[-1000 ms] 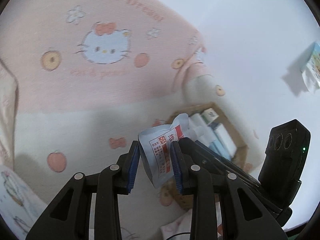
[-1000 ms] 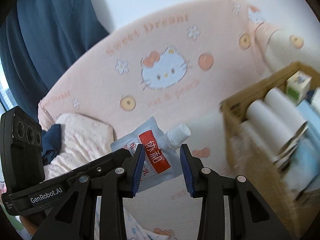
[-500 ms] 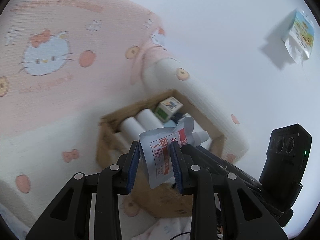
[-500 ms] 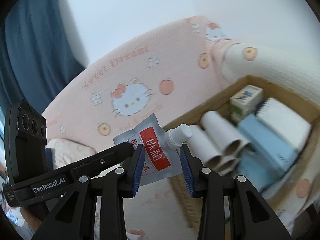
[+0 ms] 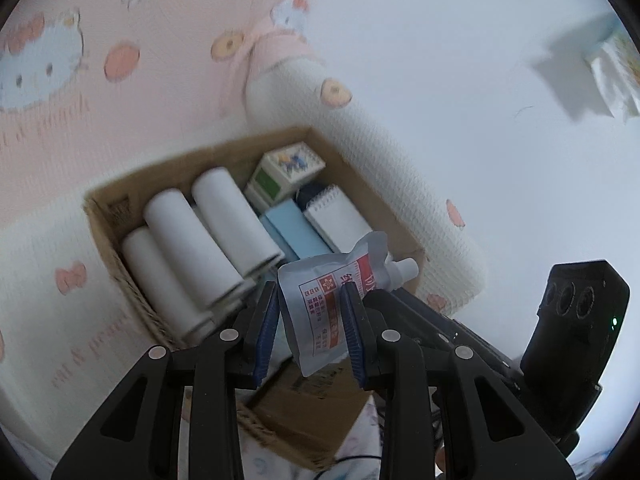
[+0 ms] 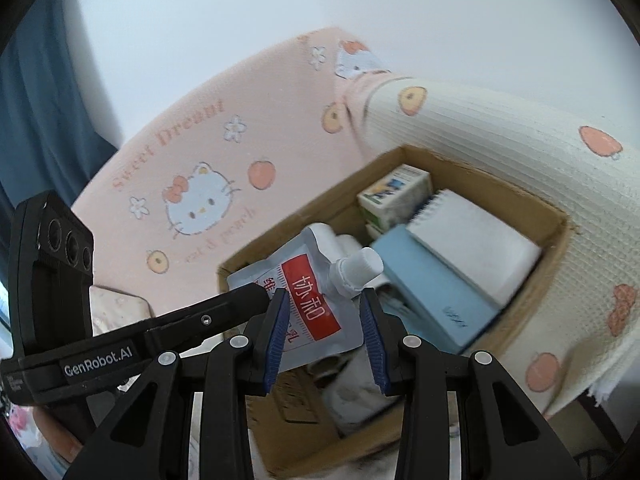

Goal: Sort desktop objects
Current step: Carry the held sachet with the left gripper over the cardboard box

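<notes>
the spout pouch, a silver-white sachet with a red label and a white screw cap, hangs in the air above the open cardboard box. both sets of tongs look clenched on it: the left tongs grip its lower body between the blue pads, and the right tongs appear to pinch its other edge, though in the right wrist view it is hard to say how firmly the right-hand pad presses.

inside the box lie three white paper rolls side by side, a pale blue flat box, a white spiral notepad and a small printed carton at the far end. in the right wrist view the pouch and the tongs cover most of the rolls.

around the box is a pink and cream blanket with cat and peach prints; a cream fold of it rises along the box's far side. a dark blue curtain fills the left edge of the right wrist view. on the white wall a small packet hangs, too blurred to read. each view also catches the other gripper's black camera body. the box's near corner is cut off behind the tongs, and what lies below it is too blurred to name.
</notes>
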Demonstrator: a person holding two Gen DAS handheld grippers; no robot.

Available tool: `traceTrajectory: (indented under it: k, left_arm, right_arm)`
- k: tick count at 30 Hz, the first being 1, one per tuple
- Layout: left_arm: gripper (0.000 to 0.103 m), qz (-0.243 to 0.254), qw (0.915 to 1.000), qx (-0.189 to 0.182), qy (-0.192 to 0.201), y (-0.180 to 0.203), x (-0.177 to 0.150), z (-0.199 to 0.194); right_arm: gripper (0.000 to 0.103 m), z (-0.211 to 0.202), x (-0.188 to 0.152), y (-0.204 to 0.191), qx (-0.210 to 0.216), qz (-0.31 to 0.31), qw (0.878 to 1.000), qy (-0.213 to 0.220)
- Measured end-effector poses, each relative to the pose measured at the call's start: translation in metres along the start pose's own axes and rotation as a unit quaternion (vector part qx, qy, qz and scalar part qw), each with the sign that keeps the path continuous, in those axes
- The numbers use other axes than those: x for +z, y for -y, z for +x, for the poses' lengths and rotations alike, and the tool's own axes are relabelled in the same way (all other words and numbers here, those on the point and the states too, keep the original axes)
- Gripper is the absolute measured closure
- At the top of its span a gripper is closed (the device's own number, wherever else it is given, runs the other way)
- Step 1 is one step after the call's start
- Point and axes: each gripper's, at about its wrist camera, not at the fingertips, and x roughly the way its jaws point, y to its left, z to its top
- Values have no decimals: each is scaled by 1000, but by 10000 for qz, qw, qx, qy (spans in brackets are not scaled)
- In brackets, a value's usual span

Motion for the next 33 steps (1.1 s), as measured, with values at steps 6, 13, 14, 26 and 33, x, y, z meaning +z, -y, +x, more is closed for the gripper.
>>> traceTrajectory:
  k: [6, 13, 14, 26, 33]
  left_arm:
    - [67, -744, 9959, 141, -487, -8, 2, 30]
    - [67, -1154, 9881, 396, -938, -5, 6, 49]
    - [67, -1303, 9850, 422, -1053, -8, 7, 54]
    - [67, -2420, 9497, 514, -1920, -29, 2, 107]
    - [67, -2808, 9359, 499, -2070, -39, -7, 123]
  right_arm:
    - [69, 17, 1, 6, -370, -456, 9964, -612]
    - [69, 26, 9, 27, -277, -389, 9941, -977]
    - [69, 29, 11, 28, -269, -390, 9931, -1069]
    - [69, 77, 19, 51, -444, -999, 9690, -2216]
    - [69, 92, 14, 43, -932, -1606, 9483, -2575]
